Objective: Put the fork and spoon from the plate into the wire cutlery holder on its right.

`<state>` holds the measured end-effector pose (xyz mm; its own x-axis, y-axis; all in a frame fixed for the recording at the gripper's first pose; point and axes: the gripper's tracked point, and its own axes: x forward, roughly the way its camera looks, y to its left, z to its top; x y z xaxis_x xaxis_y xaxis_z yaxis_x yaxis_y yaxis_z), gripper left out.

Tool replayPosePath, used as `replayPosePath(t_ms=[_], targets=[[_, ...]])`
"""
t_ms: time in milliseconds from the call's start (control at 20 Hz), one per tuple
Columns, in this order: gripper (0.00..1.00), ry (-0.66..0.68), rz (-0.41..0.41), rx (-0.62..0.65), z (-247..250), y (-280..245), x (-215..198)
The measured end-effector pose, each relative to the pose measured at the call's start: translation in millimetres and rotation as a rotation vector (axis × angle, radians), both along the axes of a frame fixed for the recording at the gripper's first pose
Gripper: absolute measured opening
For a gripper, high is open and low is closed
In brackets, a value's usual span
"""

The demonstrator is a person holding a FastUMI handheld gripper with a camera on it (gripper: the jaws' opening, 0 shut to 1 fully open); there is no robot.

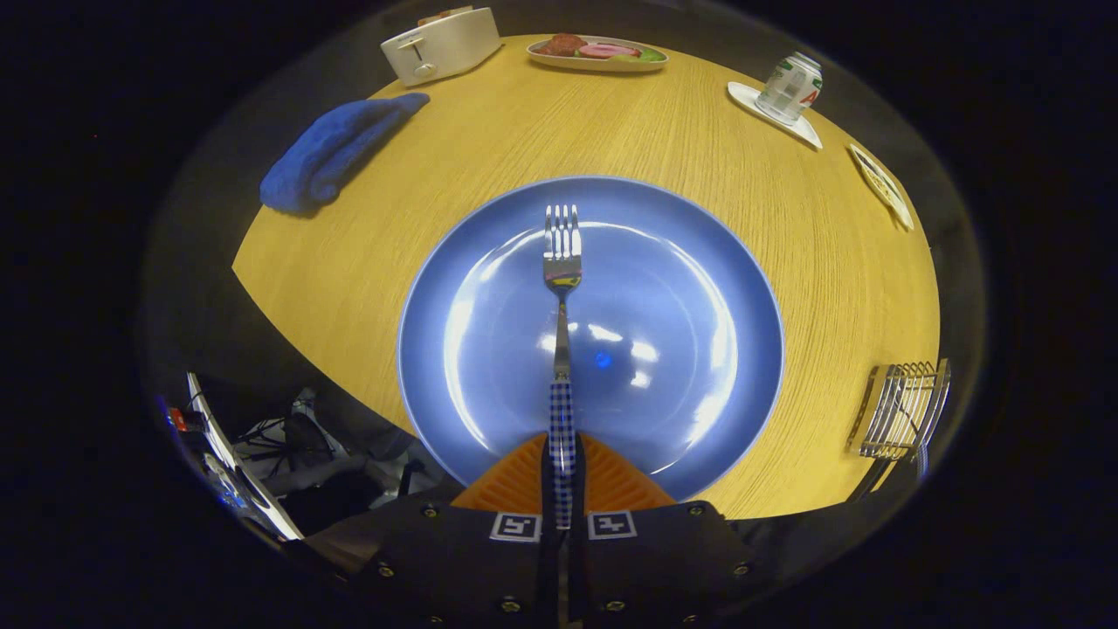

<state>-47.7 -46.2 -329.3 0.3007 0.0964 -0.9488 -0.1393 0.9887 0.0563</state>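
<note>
Gripper view: the fingers (562, 472) are clamped on the checked handle of the fork (562, 262), whose tines point to 12 o'clock over the plate (699, 288). The holder (900, 411) stands on the counter (524, 131) at 3 o'clock of the plate, apart from it.

No word or number can be read. Red and green print is seen on the drinks can (789, 87), but it is too partial to be made out. Two square coded markers (515, 527) are borne by the gripper (563, 447), whose fingers are pressed on the fork (562, 253) handle.
</note>
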Motion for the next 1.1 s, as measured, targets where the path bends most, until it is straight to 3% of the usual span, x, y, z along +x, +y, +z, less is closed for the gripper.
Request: replayPosePath(t_ms=[200,350,650,1100], targets=[[0.05,0.004,0.071,-0.039,14,-11,-2],[0.05,0.018,0.078,-0.046,31,-26,-10],[0.05,0.035,0.038,-0.099,61,-69,-30],[0.05,0.045,-0.096,-0.125,96,-147,-74]])
